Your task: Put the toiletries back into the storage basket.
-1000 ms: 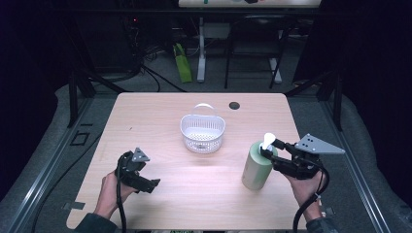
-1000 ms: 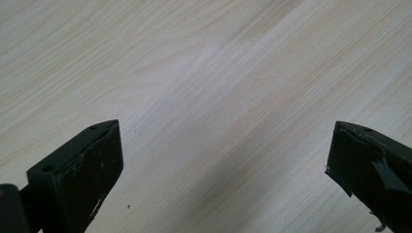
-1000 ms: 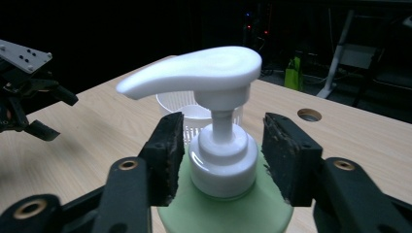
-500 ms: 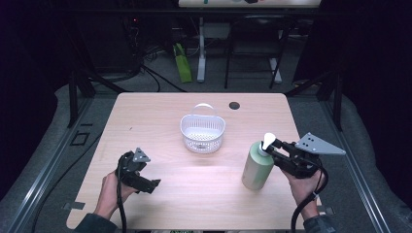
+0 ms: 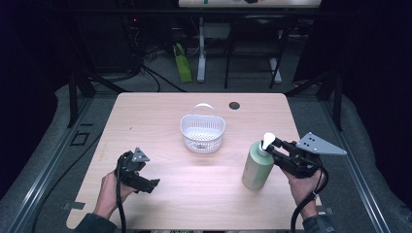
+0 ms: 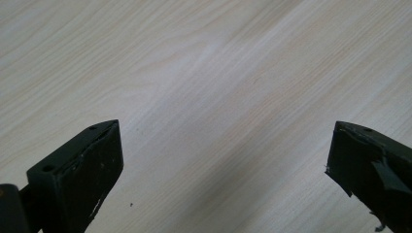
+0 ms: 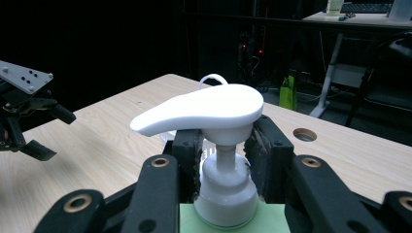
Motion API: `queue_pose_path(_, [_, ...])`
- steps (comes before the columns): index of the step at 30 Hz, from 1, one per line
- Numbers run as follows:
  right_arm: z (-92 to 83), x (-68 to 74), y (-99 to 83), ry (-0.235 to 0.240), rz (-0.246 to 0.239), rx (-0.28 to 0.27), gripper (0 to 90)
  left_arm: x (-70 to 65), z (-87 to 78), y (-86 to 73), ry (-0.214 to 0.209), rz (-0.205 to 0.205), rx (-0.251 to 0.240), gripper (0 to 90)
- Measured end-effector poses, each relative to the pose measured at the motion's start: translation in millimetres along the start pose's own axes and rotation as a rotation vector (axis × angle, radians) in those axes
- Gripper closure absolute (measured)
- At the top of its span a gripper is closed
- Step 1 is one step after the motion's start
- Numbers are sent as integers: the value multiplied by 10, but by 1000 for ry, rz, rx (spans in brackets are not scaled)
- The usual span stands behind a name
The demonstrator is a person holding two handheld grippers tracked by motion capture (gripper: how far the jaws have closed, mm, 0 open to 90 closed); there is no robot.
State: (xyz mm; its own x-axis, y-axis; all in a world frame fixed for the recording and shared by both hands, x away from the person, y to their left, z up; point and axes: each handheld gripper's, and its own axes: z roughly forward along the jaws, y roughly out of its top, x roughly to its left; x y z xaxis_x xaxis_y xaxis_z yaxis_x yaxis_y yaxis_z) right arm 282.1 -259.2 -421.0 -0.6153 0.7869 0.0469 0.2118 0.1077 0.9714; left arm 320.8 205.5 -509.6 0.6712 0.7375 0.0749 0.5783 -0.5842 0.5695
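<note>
The right claw is closed on the white neck of a green pump bottle, just under the pump head. In the right gripper view the two black jaws press on either side of the collar, with the white pump head sitting directly above them and its spout pointing away to the left of the claw. The jaws have just been closing, and the bottle neck is between them. The bottle stands upright on the table, directly in front of the right claw and below its level, with the person's right hand behind the claw.

Beyond the bottle from the right claw, farther out on the table, stands a white basket with a thin handle; its handle shows as a loop behind the pump head. A round hole in the table lies to the right of the claw and beyond it.

The left claw is well apart from the bottle, low over the table, held by the left hand. Its jaws stand wide open with nothing between them, and bare wood lies in front of them.
</note>
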Motion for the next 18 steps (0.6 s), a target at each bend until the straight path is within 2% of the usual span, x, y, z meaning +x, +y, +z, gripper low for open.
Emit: queue_pose_path(18, [-20,-7,17,-26,5,-27,681,11,-8,-4,-8,-2,1,0])
